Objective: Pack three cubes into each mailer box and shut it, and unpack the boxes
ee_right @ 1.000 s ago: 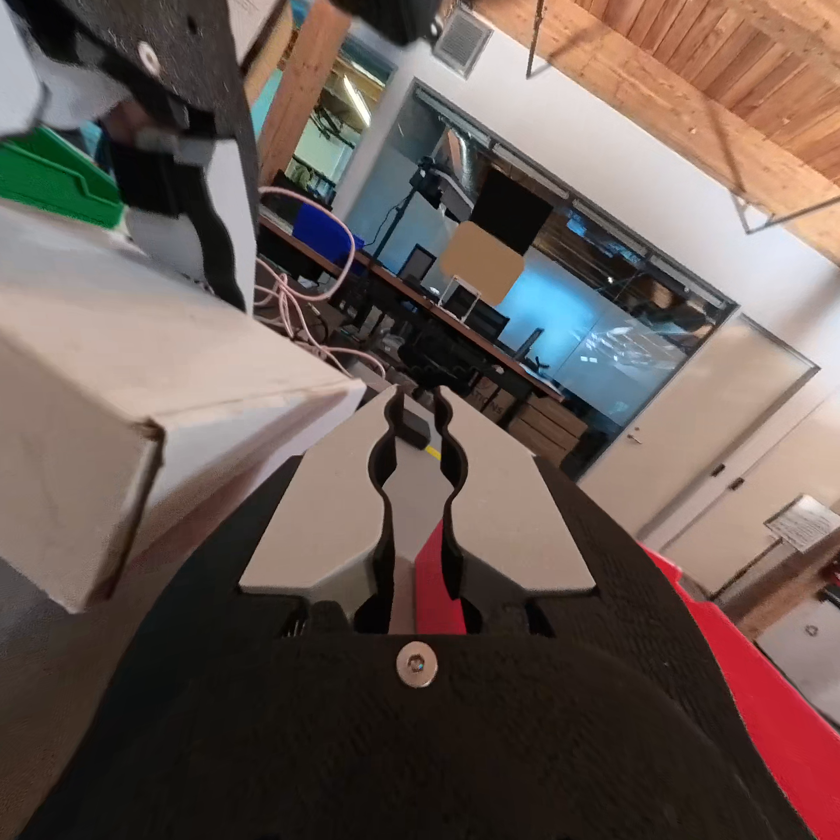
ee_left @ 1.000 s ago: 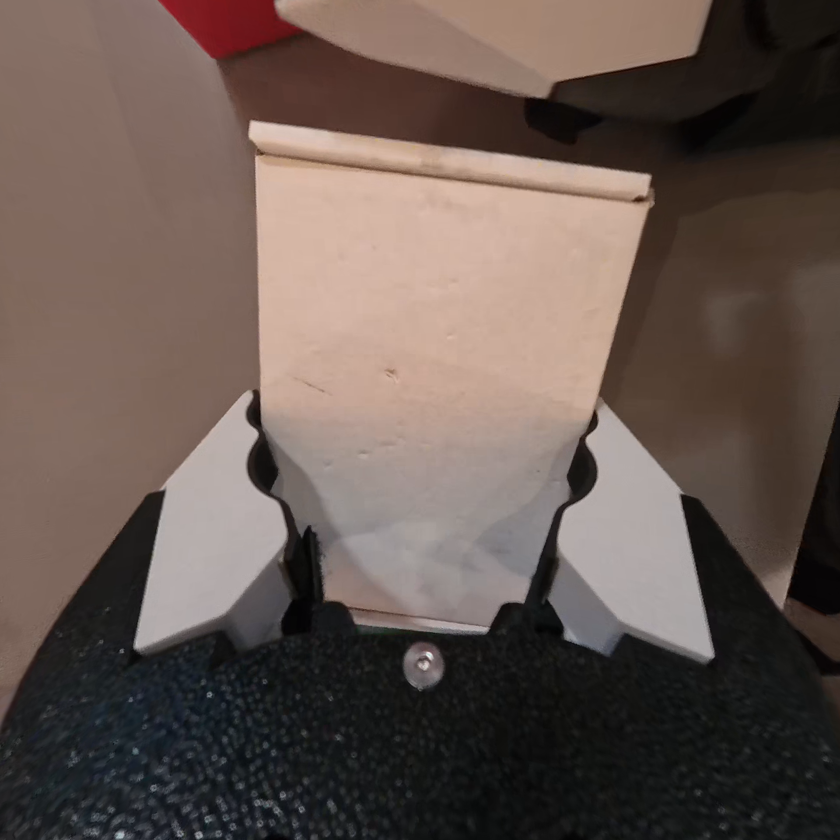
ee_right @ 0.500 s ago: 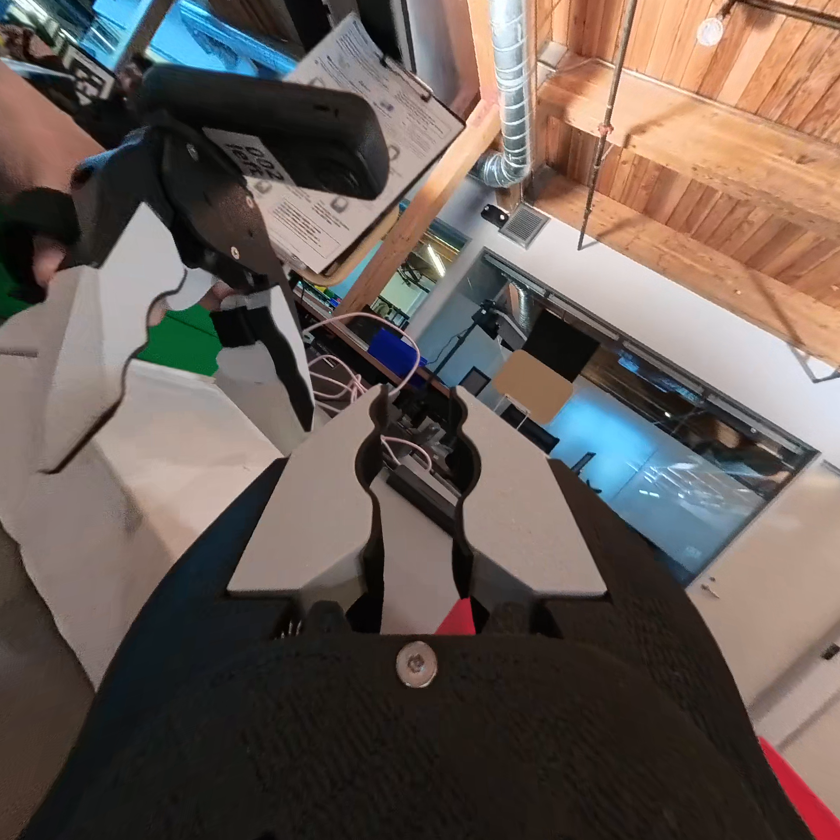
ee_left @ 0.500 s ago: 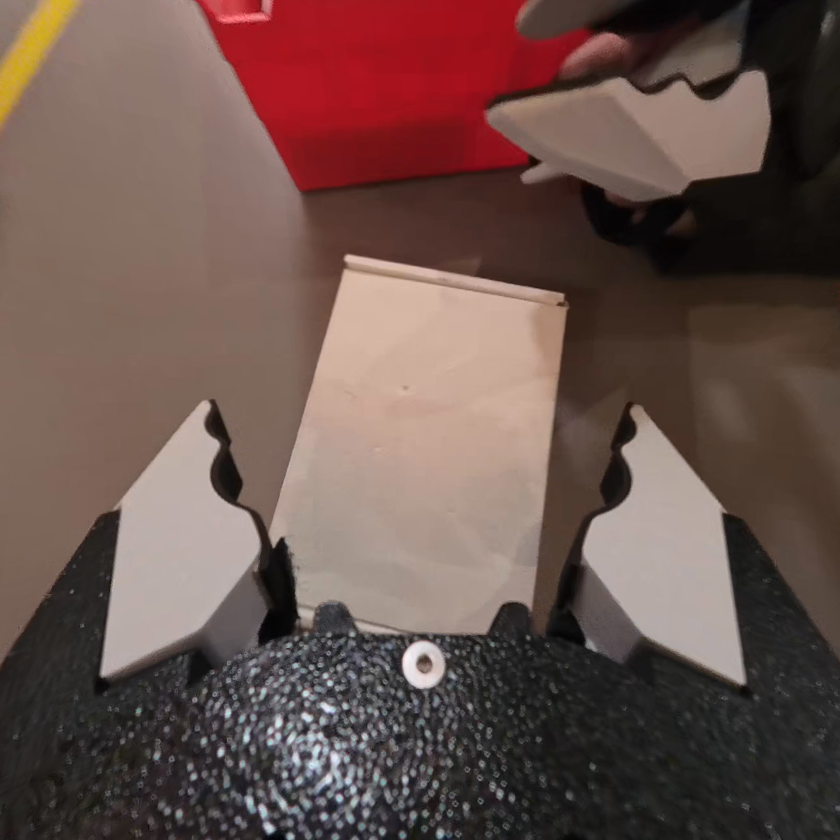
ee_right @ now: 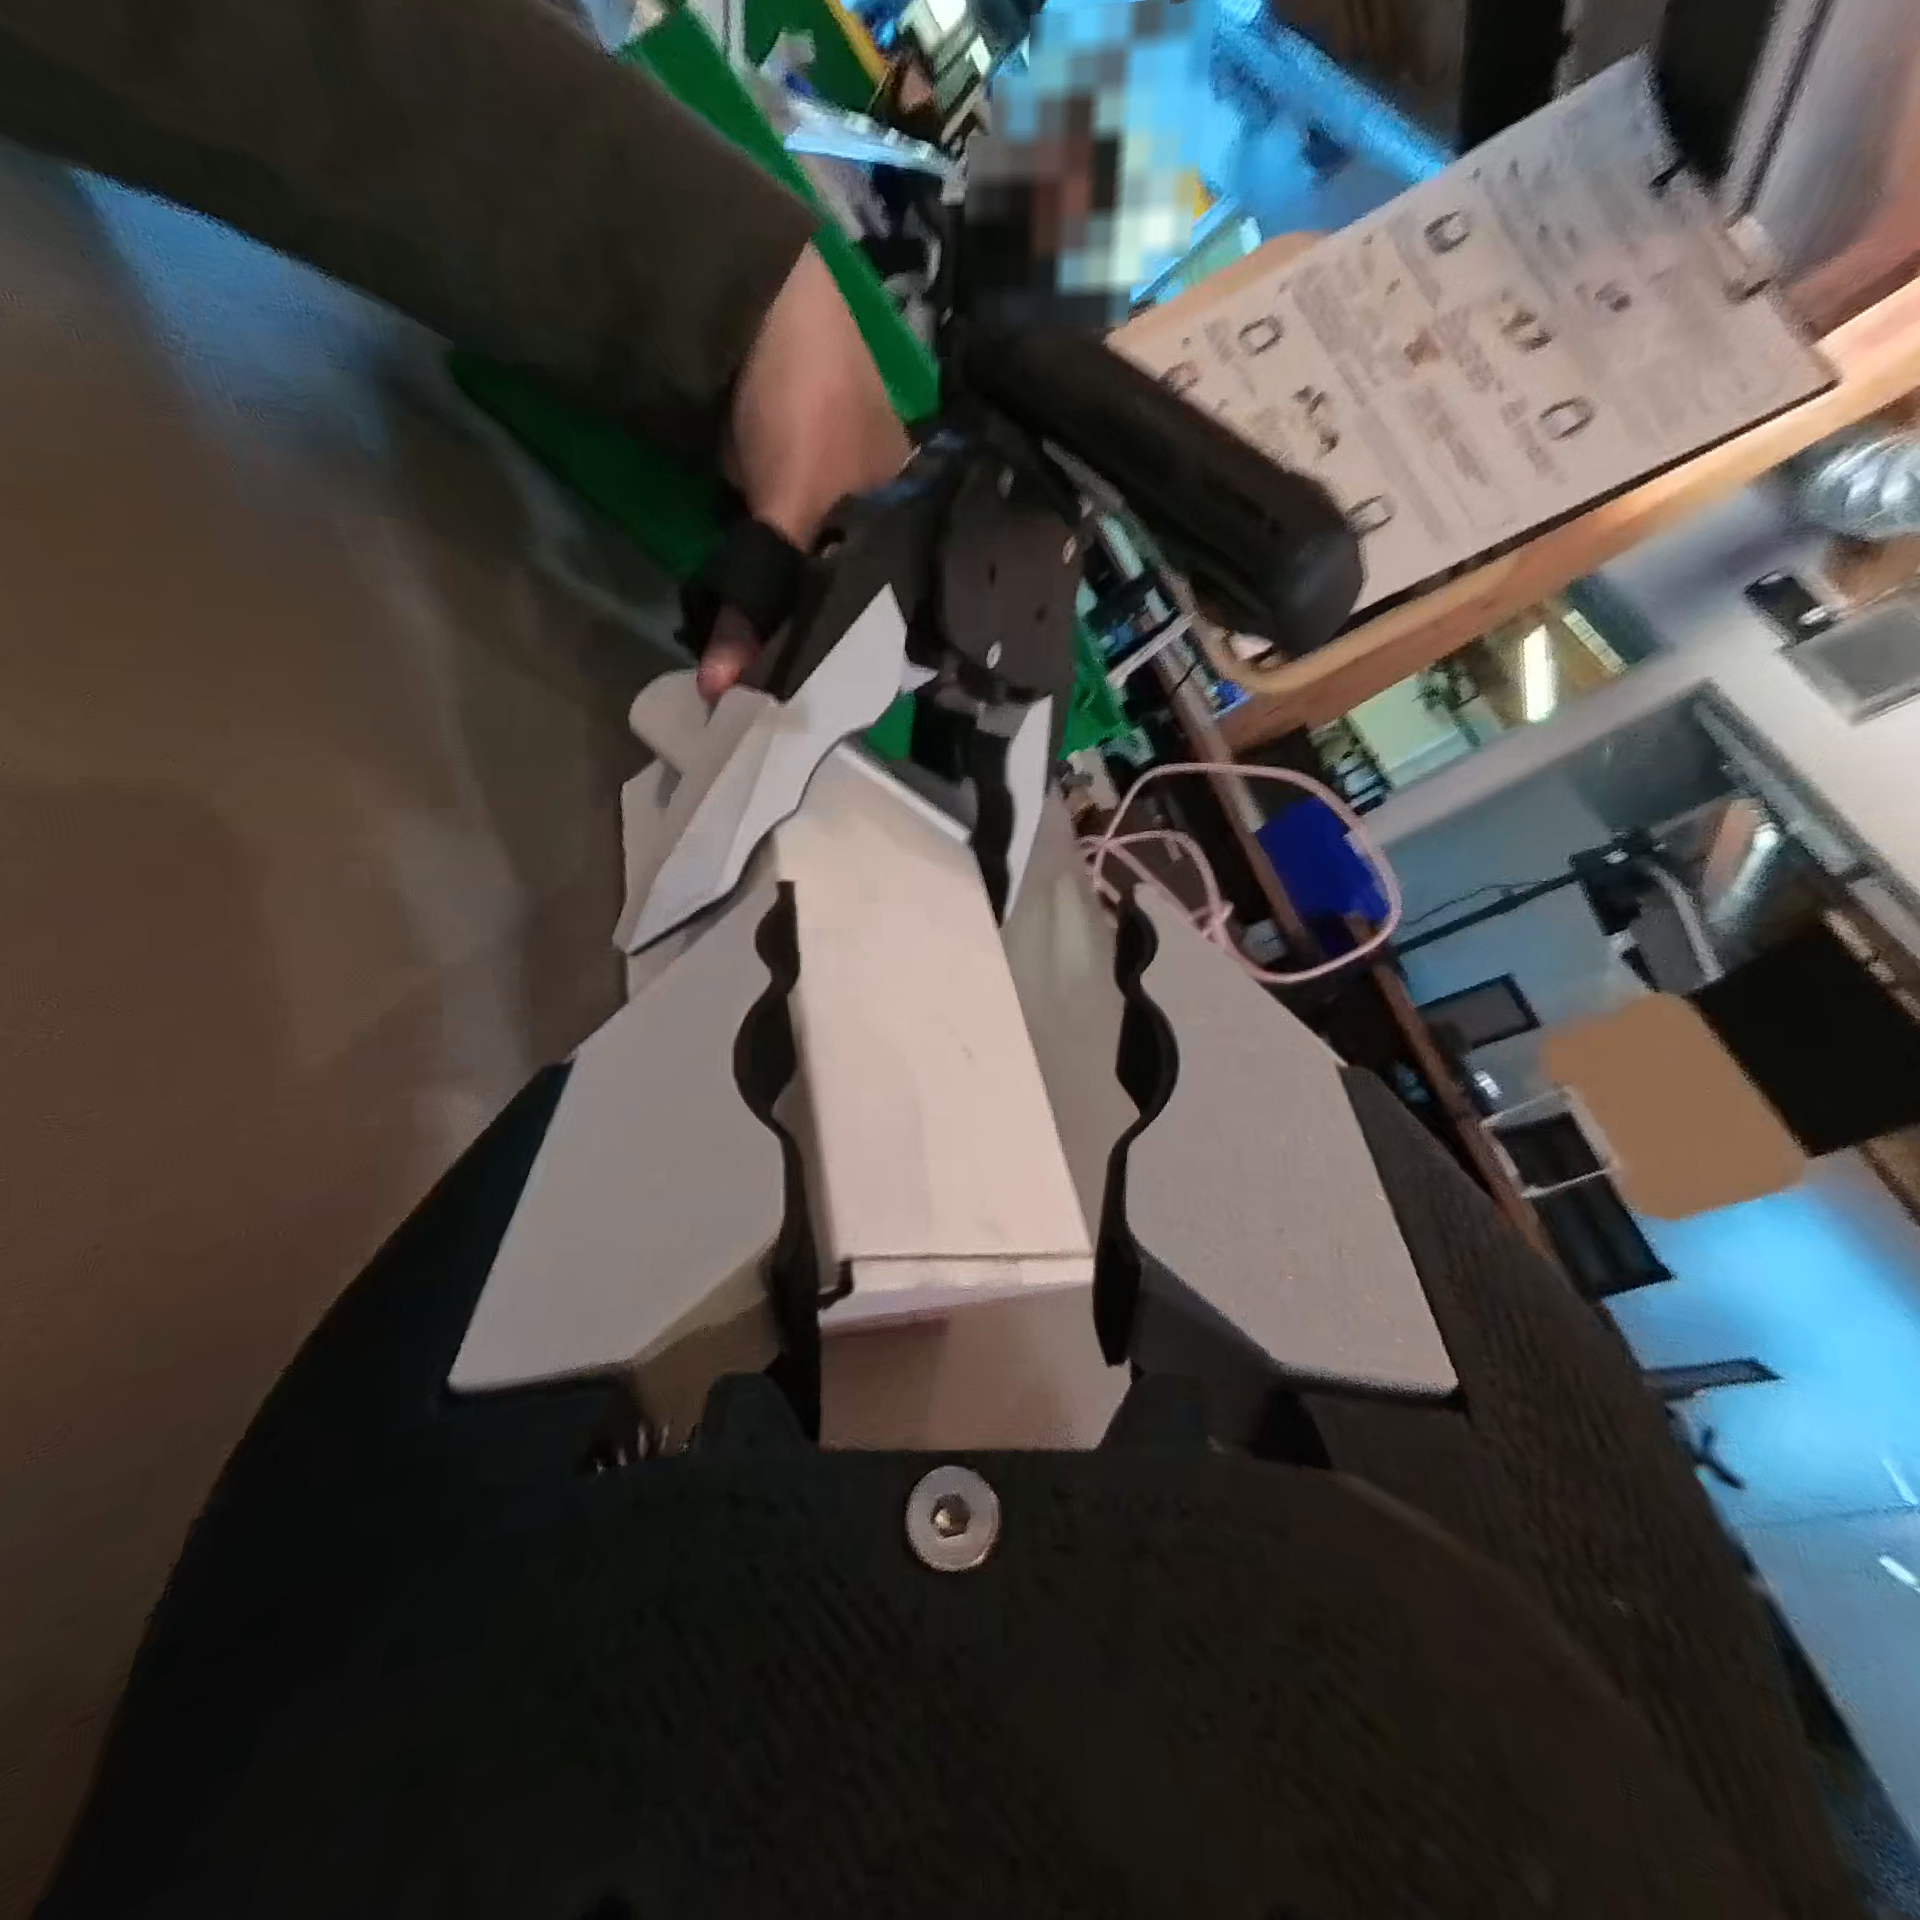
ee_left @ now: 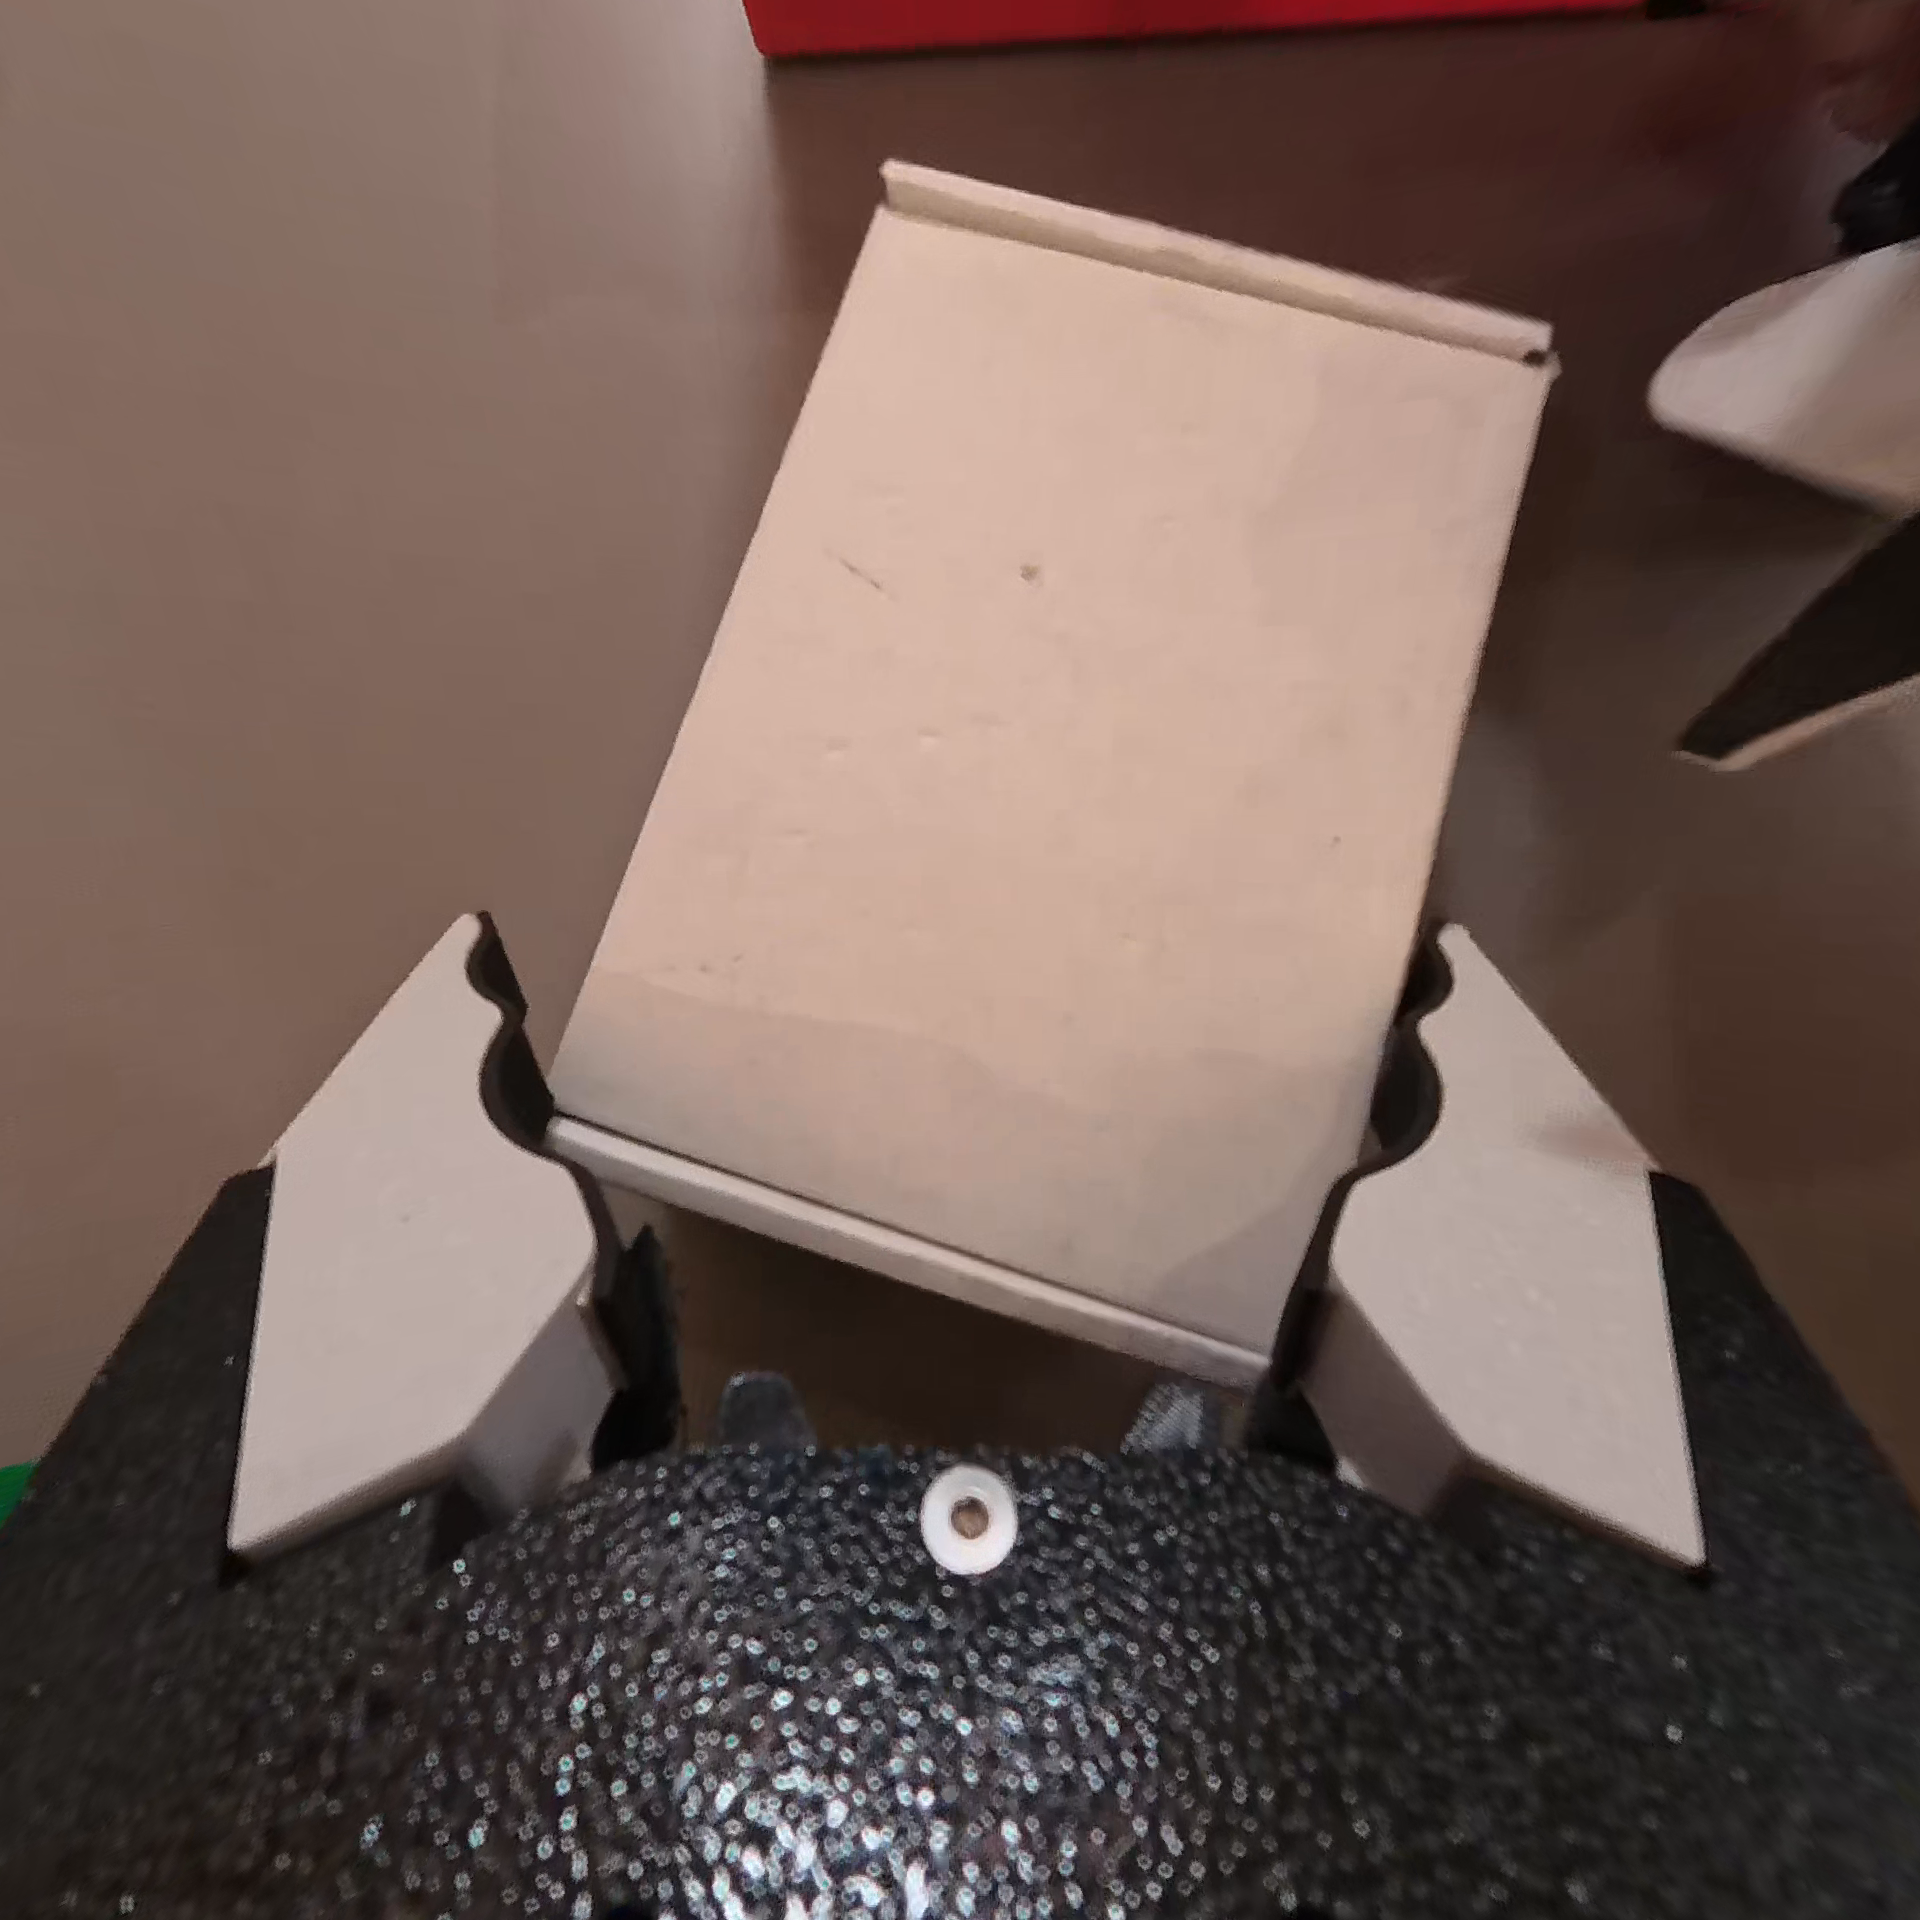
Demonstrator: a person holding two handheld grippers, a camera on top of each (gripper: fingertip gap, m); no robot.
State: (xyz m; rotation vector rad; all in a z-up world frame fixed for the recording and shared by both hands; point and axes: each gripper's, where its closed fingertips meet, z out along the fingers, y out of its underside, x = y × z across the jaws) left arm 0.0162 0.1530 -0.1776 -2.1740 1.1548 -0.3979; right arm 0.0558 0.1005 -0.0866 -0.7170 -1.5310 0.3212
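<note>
Brown worktop point(ee_left: 312, 520) carries the shut box point(ee_left: 1039, 727), framed by the wide-open left gripper point(ee_left: 956, 1029) and half-open right gripper point(ee_right: 951, 1039), neither gripping, probably to square it.

I'm seeing a red bin point(ee_left: 1195, 21) sitting at the bench's point(ee_left: 312, 520) far edge, w/ a green bin point(ee_right: 623, 457) & pink cable point(ee_right: 1247, 883) lying beyond.

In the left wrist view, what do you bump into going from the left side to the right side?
Left finger of the left gripper → closed white mailer box → the same gripper's right finger → the right gripper's grey finger at the right edge.
</note>
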